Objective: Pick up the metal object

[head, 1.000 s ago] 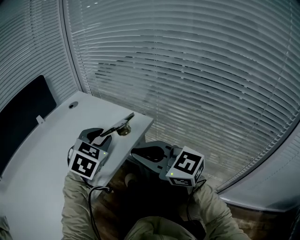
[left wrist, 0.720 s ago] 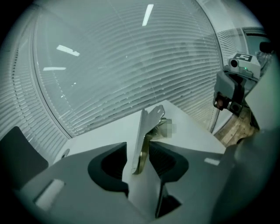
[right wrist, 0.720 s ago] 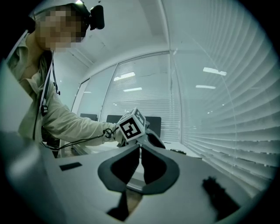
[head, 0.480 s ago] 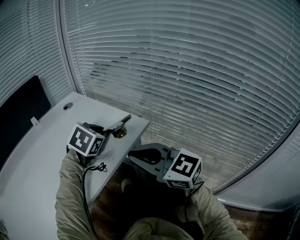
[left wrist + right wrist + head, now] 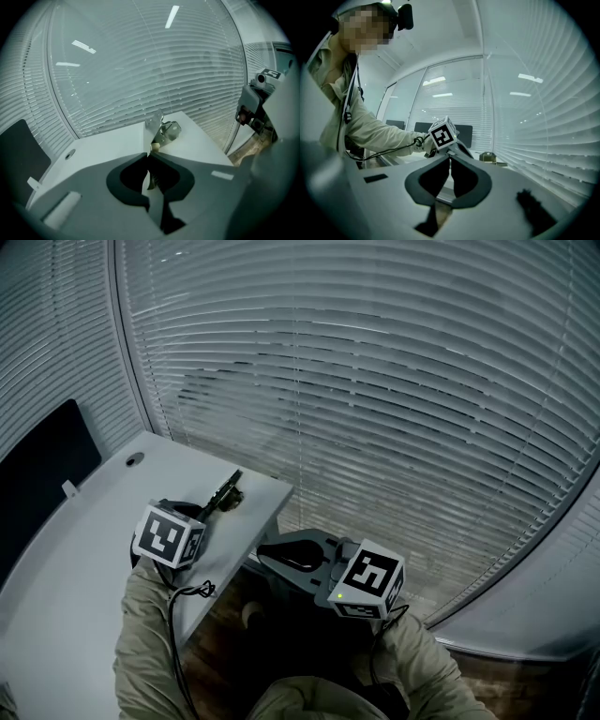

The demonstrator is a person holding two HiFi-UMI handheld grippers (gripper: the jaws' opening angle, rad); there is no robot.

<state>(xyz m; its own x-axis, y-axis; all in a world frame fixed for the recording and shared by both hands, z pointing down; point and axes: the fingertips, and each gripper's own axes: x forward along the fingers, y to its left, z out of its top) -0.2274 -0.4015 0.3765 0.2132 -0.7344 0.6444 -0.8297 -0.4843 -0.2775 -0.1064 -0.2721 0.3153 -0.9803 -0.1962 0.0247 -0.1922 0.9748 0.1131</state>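
now the left gripper (image 5: 208,510) has advanced over the white table (image 5: 103,521) to the metal bracket (image 5: 229,492) at its far corner. its jaws are closing, almost together, on the bracket's thin near end, so lifting looks possible next. the right gripper (image 5: 268,551) waits beside the table with nothing in it, jaws together.
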